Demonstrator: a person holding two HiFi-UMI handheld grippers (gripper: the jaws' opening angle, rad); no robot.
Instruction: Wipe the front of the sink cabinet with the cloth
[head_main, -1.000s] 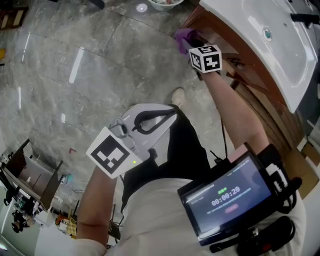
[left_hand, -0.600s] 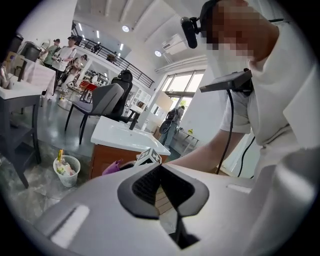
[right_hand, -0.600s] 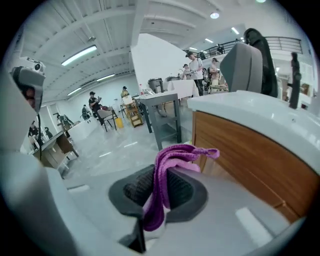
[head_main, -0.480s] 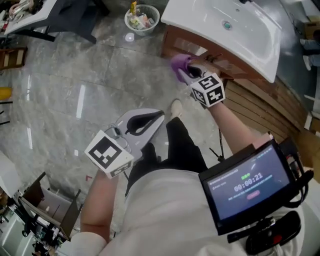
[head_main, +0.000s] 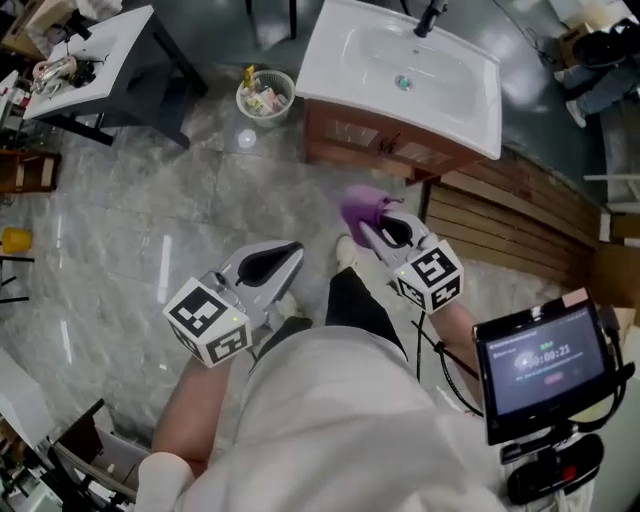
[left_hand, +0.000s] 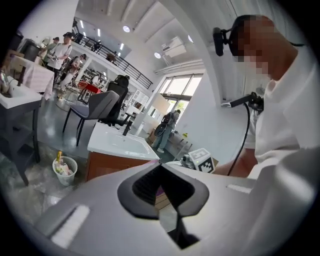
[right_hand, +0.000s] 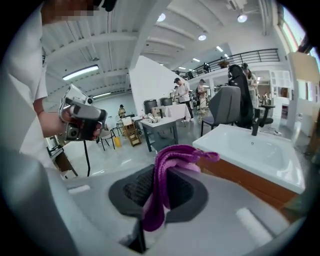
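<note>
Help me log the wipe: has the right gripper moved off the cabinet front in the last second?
Yes. The right gripper, shut on the purple cloth, pulled back from the sink cabinet; floor now shows between them.

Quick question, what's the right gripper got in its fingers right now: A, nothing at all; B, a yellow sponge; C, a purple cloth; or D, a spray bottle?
C: the right gripper view shows a purple cloth pinched between the fingers of the right gripper, with its bunched end sticking out past them.

Bin (head_main: 265, 97) left of sink cabinet (head_main: 380, 142)
</note>
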